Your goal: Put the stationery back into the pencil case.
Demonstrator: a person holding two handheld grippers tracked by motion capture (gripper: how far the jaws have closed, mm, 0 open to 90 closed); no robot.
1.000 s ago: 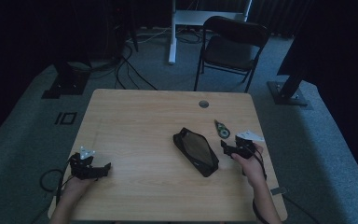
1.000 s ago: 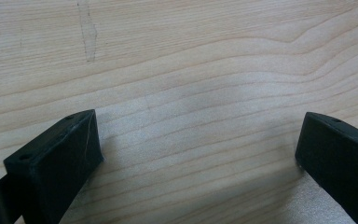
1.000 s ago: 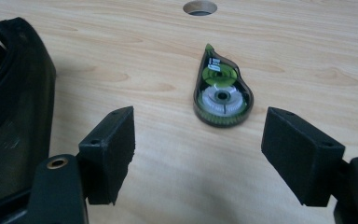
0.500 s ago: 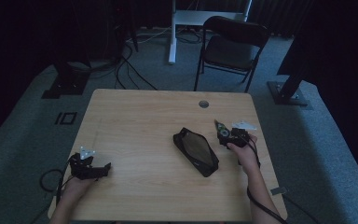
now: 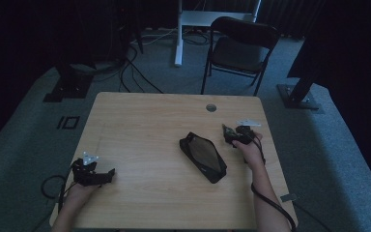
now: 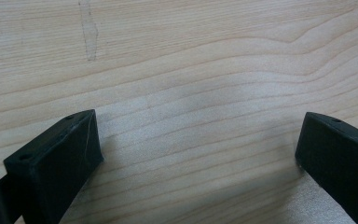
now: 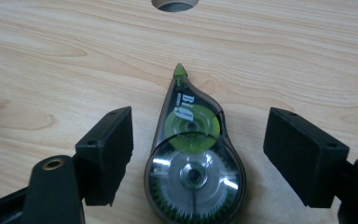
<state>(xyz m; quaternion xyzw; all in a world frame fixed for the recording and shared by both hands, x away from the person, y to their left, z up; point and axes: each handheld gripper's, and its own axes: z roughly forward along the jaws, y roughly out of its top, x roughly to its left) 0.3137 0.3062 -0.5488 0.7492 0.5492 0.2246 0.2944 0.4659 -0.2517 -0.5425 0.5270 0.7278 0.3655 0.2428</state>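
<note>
Now right tool (image 7: 198, 158) open, jaws astride correction tape roller (image 7: 193, 163) flat on worktop (image 7: 51, 56), long axis pointing away from tool, untouched. Left tool (image 6: 198, 154) open, well apart.

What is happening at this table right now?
A person sits at a wooden table with a claw in each hand. The right claw is open and straddles a correction tape dispenser that lies flat on the wood; the pads do not touch it yet, so it looks ready to be picked up. A black pouch lies in the middle of the table, untouched. The left claw is open over bare wood near the person's edge, with nothing between its jaws.
</note>
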